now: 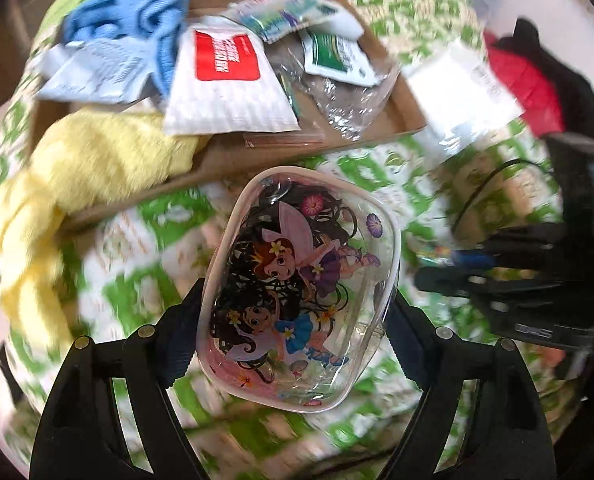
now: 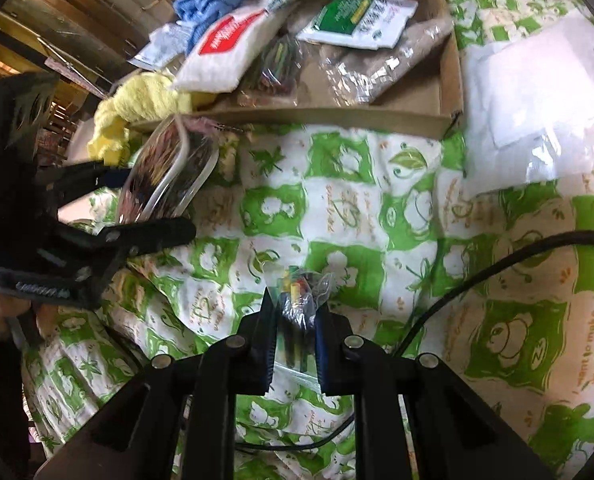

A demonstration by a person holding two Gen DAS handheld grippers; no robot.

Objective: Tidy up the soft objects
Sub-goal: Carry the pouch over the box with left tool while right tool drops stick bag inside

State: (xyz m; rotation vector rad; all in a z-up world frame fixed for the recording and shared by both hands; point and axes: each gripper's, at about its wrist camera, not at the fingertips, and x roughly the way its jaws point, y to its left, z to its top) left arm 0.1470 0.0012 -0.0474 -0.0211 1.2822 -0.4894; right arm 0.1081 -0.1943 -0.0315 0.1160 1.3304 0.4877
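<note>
My left gripper (image 1: 293, 320) is shut on a clear cartoon-print pouch (image 1: 297, 288) full of dark hair ties, held above the green-and-white quilt (image 1: 145, 264). The pouch (image 2: 169, 172) and left gripper (image 2: 153, 204) also show at the left of the right wrist view. My right gripper (image 2: 295, 312) is shut on a small clear bag of coloured bits (image 2: 299, 296) above the quilt. A shallow cardboard box (image 1: 233, 156) ahead holds a yellow towel (image 1: 97, 156), a blue cloth (image 1: 137, 12), a white pack with a red label (image 1: 225, 80) and plastic packets.
A white plastic-wrapped package (image 2: 537, 92) lies on the quilt right of the box (image 2: 453, 68). A black cable (image 2: 477, 272) runs across the quilt at the right. A red and black item (image 1: 529, 76) sits at the far right. The left wrist view is motion-blurred.
</note>
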